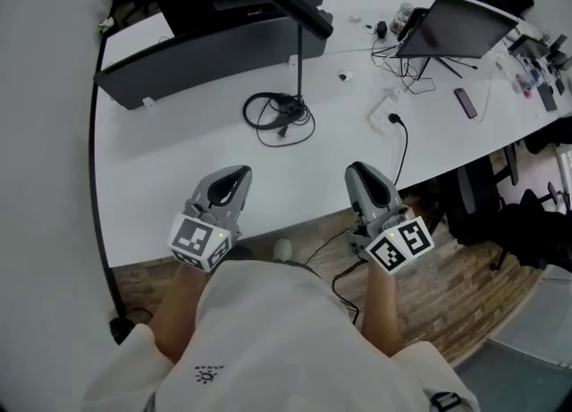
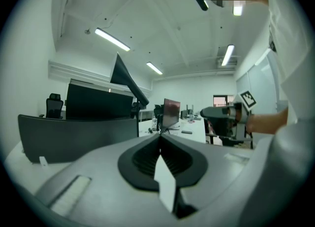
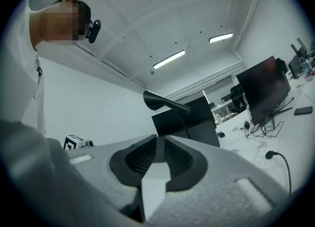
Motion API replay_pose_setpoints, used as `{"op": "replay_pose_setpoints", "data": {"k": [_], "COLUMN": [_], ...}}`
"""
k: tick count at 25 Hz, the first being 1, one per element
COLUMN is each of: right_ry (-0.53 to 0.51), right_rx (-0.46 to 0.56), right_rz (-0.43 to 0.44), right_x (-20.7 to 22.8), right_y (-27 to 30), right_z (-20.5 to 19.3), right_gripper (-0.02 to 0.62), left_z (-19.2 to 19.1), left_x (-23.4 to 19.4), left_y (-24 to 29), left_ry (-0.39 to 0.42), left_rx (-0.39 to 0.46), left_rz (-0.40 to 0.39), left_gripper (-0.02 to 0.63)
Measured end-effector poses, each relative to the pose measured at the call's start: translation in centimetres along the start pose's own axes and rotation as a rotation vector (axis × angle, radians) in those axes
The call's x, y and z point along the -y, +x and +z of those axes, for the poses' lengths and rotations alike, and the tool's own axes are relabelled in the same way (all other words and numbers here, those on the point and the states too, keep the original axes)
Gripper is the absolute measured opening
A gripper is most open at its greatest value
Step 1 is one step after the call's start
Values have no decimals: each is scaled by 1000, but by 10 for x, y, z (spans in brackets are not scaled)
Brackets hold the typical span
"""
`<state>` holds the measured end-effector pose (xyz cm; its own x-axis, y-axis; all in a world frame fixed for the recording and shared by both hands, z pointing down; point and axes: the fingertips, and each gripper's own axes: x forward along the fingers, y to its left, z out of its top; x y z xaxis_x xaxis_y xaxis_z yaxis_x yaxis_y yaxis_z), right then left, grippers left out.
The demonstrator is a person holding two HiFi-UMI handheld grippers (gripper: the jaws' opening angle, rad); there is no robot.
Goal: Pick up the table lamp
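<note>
Two sets of jaws closed on nothing at near edge of table [image 1: 179, 160]: left gripper [image 1: 234, 178], right gripper [image 1: 360, 173]. Mid-table, lamp [image 1: 299, 66]: stem upright, long shade tilted, wide end highest. Coiled cord [image 1: 279, 115] at base in head view only.

Two grippers [image 1: 239, 172] [image 1: 358, 170], one table lamp [image 1: 308, 19], one phone [image 1: 466, 102].

We find no words or numbers we can read. Left cube [image 1: 198, 240] on left gripper [image 1: 238, 172]: black-and-white square pattern only, no letters. Right cube [image 1: 400, 245] on right gripper [image 1: 357, 169]: same kind of pattern. Small dark print [image 1: 207, 373] on white shirt [image 1: 268, 330]: too tiny for us to read.
</note>
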<state>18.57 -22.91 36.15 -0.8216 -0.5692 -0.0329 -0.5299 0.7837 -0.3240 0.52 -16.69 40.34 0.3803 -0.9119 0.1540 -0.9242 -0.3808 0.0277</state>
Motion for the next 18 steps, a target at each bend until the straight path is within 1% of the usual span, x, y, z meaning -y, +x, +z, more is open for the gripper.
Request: {"op": "replay_pose_setpoints", "data": {"k": [5, 8, 13, 18], "right_ry": [19, 29, 0, 4], "right_rx": [1, 1, -19, -30], "right_rz": [33, 40, 51, 60], "right_x": [4, 9, 12, 17], "right_y": [9, 14, 25, 38], "right_z": [1, -1, -8, -14], "right_gripper": [49, 49, 51, 49], "left_z": [-3, -1, -1, -8], "left_x": [-4, -5, -11, -16], "left_y": [3, 10, 28, 49], "left_ry": [3, 7, 4, -12], "left_rx": [-29, -29, -35, -42], "left_rz": [18, 15, -23, -63], "left_gripper": [-11, -10, -10, -11]}}
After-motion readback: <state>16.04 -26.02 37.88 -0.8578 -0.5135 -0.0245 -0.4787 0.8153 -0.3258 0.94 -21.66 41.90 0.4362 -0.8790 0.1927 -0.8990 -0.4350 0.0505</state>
